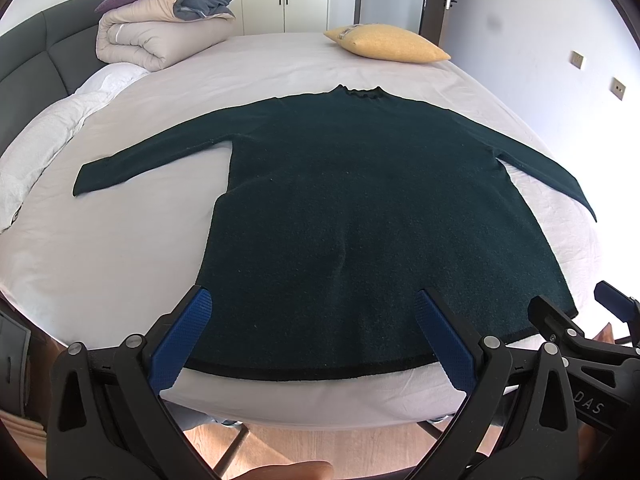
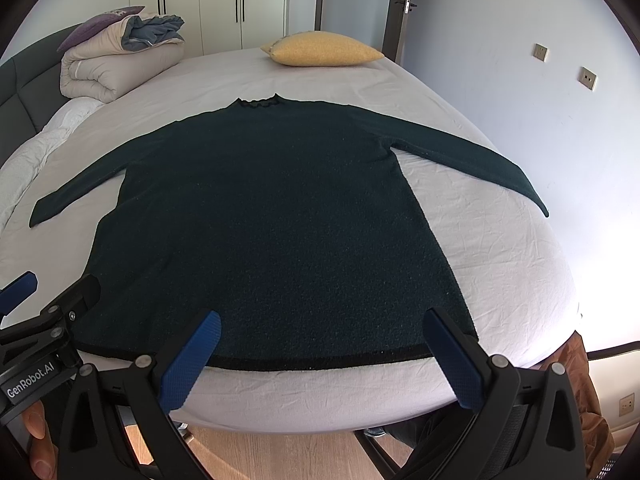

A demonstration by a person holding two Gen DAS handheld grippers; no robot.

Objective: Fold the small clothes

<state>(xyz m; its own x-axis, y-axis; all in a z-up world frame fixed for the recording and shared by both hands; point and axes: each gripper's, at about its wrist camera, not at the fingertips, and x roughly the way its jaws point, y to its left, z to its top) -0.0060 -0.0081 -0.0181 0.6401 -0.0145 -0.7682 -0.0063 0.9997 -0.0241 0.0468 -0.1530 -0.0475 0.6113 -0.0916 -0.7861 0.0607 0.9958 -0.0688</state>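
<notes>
Grippers come first: the left gripper [image 1: 314, 304] and the right gripper [image 2: 322, 326] both hover at the hem [image 1: 304, 374] of the sweater [image 1: 360, 200], jaws spread wide and pinching nothing, their blue fingers [image 1: 182, 342] ribbed for grip on soft cloth. They sit side by side over the near edge of the sweater, probably so that each can take one bottom corner for a first fold, which looks not yet begun. The sweater itself lies flat and face down or face up, I cannot tell which, on the bed [image 1: 120, 264], body toward the grippers and both sleeves [image 1: 152, 164] stretched straight out, a layout that suits folding. Its fabric is dark green, thick and nubbly, with a black band along the hem and a frilled black collar [image 1: 360, 92] at the far end. Beyond the collar a yellow, coarse-woven pillow [image 1: 384, 44] rests on the pale, lightly creased sheet, and left of the sweater's far end a rolled beige quilt [image 1: 160, 36] sits against the padded grey headboard [image 1: 36, 64].
</notes>
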